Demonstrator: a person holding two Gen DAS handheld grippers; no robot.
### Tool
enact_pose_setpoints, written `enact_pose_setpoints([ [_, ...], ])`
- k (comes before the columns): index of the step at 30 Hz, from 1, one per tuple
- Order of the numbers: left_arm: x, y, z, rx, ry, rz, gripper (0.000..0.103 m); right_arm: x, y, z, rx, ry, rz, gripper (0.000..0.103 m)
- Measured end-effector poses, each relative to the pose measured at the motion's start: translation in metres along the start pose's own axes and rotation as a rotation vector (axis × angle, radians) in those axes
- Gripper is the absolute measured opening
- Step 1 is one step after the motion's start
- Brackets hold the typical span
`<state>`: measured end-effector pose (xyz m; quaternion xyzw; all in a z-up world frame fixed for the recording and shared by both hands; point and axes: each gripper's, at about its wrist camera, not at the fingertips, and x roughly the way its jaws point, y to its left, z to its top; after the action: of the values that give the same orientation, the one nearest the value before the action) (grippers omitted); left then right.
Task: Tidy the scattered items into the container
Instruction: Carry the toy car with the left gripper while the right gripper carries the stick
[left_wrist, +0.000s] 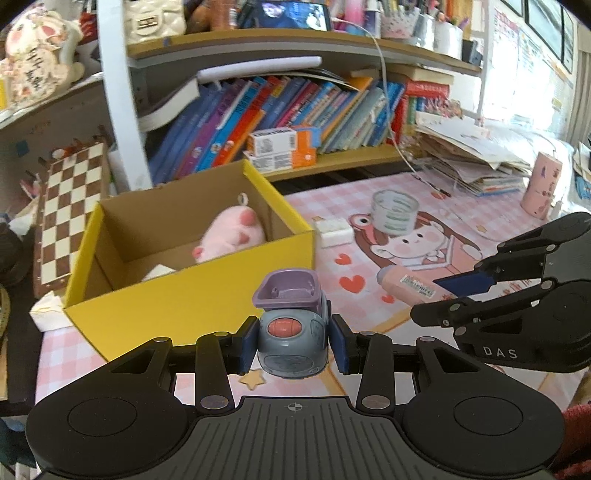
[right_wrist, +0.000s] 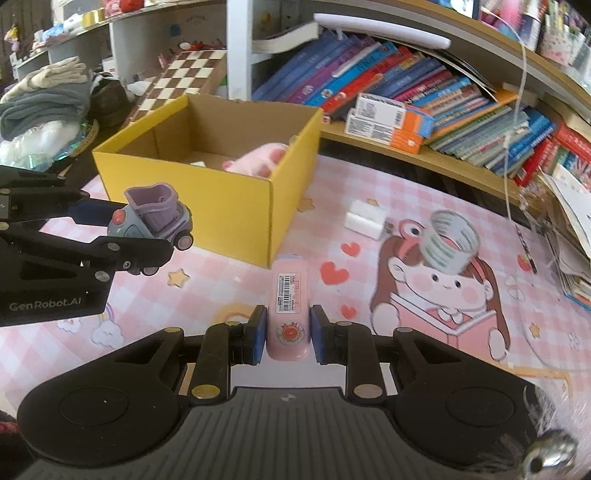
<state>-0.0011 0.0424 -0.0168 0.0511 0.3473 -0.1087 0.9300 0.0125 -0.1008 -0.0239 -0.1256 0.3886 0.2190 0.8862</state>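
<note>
Right wrist view: your right gripper is clamped on a pink tube with a barcode label, long axis pointing toward the yellow box. Your left gripper is clamped on a grey-purple toy car, held above the mat just in front of the box.

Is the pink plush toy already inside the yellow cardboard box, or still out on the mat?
Inside. The pink plush toy lies on the floor of the yellow cardboard box, below its rim, in both views.

Pink desk mat w/ yellow box, tape roll, white charger.
</note>
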Motion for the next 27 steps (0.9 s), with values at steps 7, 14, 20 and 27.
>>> enact_pose_setpoints([
  [7, -0.005, 0.024, 0.005, -0.042, -0.023, 0.029, 0.039, 0.003, 0.011, 0.019, -0.024, -0.029, 0.031, 0.023],
  [14, -0.006, 0.041, 0.014, -0.067, -0.049, 0.045, 0.039, 0.004, 0.018, 0.041, -0.05, -0.059, 0.053, 0.023],
  [20, -0.003, 0.053, 0.024, -0.075, -0.067, 0.057, 0.039, 0.009, 0.019, 0.058, -0.058, -0.069, 0.078, 0.023],
  [27, 0.002, 0.065, 0.037, -0.072, -0.085, 0.071, 0.039, 0.017, 0.018, 0.082, -0.055, -0.085, 0.116, 0.023],
])
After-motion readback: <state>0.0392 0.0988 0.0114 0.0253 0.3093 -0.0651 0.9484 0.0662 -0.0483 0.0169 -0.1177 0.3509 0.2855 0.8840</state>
